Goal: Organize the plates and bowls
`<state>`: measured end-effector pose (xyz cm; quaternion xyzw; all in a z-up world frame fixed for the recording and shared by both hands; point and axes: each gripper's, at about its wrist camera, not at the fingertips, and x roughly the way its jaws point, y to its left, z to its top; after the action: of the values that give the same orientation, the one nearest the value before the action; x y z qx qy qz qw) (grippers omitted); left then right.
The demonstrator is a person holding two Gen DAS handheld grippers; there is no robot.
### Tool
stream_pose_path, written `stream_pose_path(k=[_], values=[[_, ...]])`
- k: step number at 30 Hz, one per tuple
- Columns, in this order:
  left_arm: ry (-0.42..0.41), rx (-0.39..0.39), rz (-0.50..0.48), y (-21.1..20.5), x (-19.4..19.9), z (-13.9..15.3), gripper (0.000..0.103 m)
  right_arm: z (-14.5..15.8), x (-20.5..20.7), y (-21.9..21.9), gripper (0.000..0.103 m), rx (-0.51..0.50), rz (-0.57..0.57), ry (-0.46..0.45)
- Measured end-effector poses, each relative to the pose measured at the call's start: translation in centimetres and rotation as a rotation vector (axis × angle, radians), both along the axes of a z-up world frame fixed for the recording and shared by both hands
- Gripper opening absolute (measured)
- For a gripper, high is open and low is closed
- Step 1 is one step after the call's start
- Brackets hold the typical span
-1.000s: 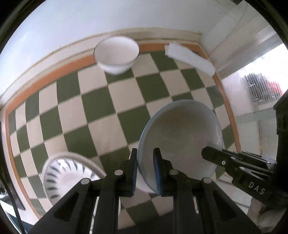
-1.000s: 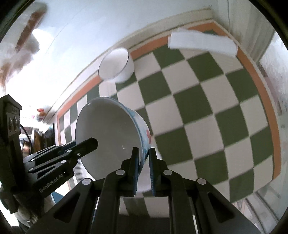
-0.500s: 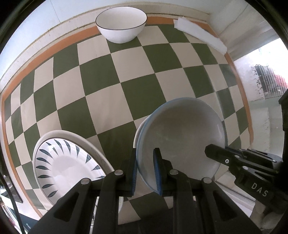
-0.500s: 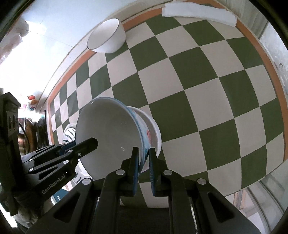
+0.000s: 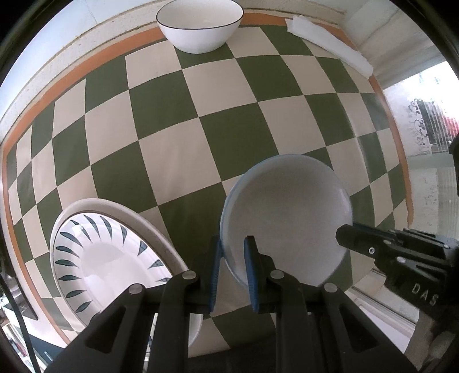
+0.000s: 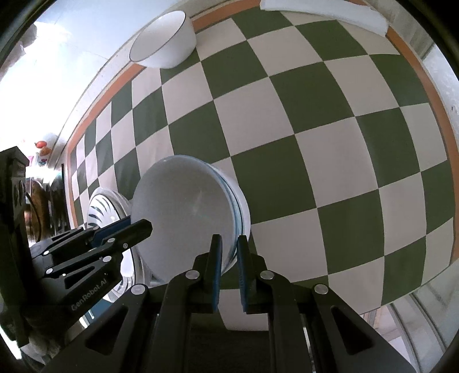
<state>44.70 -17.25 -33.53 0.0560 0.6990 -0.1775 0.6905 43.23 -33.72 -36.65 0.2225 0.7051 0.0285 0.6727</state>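
Observation:
A white bowl with a blue rim (image 5: pixel 287 218) sits nested on another bowl on the checked tablecloth; it also shows in the right wrist view (image 6: pixel 183 212). My left gripper (image 5: pixel 232 264) is shut on its left rim. My right gripper (image 6: pixel 228 258) is shut on its right rim and also shows in the left wrist view (image 5: pixel 358 238). A white plate with dark leaf marks (image 5: pixel 109 258) lies to the left of the bowl. A white bowl with a thin dark rim (image 5: pixel 199 25) stands at the far edge of the table, also in the right wrist view (image 6: pixel 163 40).
A folded white cloth (image 5: pixel 330 40) lies at the far right corner, also in the right wrist view (image 6: pixel 324 11). The green and cream checked tablecloth (image 5: pixel 178 120) has an orange border. A window and wall bound the right side.
Both grippers have lowered the blue-rimmed bowl from a tilted, raised pose down onto the lower bowl on the table. Both cameras now look more steeply down.

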Motion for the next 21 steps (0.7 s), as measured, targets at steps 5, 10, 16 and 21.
stream_pose_path(k=[5,10,16,21], values=[[-0.052,-0.052,0.052,1.6,1.0,3.5,0.015,2.7,1.3,-1.1,0.012,0.026,-0.006,-0.042],[-0.122,-0.121,0.178,3.6,6.7,6.6,0.024,6.9,6.4,-2.5,0.033,0.035,-0.008,-0.168],[-0.111,-0.124,0.32,4.8,16.1,5.0,0.025,6.6,16.1,-2.8,0.049,0.044,0.003,-0.23],[-0.076,-0.125,0.375,4.9,21.1,2.4,0.025,3.3,22.1,-2.3,0.049,0.053,0.022,-0.192]])
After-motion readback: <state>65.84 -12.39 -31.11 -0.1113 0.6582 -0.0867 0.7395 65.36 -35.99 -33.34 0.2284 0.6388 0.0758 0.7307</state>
